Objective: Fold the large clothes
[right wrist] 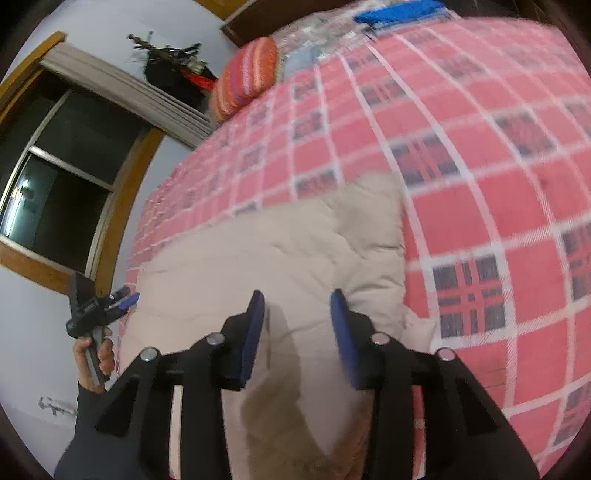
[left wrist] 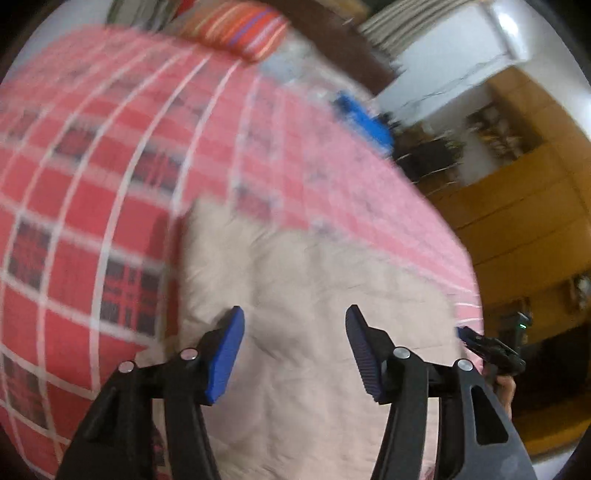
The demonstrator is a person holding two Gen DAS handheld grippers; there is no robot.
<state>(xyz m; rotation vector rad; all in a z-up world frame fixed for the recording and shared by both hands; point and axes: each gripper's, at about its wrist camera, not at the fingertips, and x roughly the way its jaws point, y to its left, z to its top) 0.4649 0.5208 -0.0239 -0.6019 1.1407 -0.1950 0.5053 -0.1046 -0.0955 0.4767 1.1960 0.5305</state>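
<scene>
— On the bed (right wrist: 480, 206), what lies there?

— A beige garment (right wrist: 258, 266), quilted and puffy, spread over a red plaid cover (left wrist: 85, 177). It sits near the bed's close edge, under both claws.

— How does the left claw (left wrist: 293, 347) stand?

— Wide apart, its blue pads (left wrist: 227, 354) holding nothing. It hangs over the middle of the garment. Whether the tips touch the cloth, I cannot tell; the view is blurred.

— And the right claw (right wrist: 297, 332)?

— Also parted, though more narrowly, and empty. It hovers above the garment's right part, casting a dark shadow on the cloth below it.

— Can each claw be seen from the other side?

— Yes. The right wrist view shows the left claw at the bed's left edge, gripped by a hand (right wrist: 94, 354) in a dark sleeve (right wrist: 88, 424).

— Anything else on the bed?

— A striped pillow (right wrist: 245, 77) at the far end, and something blue (right wrist: 402, 13) beyond it.
</scene>
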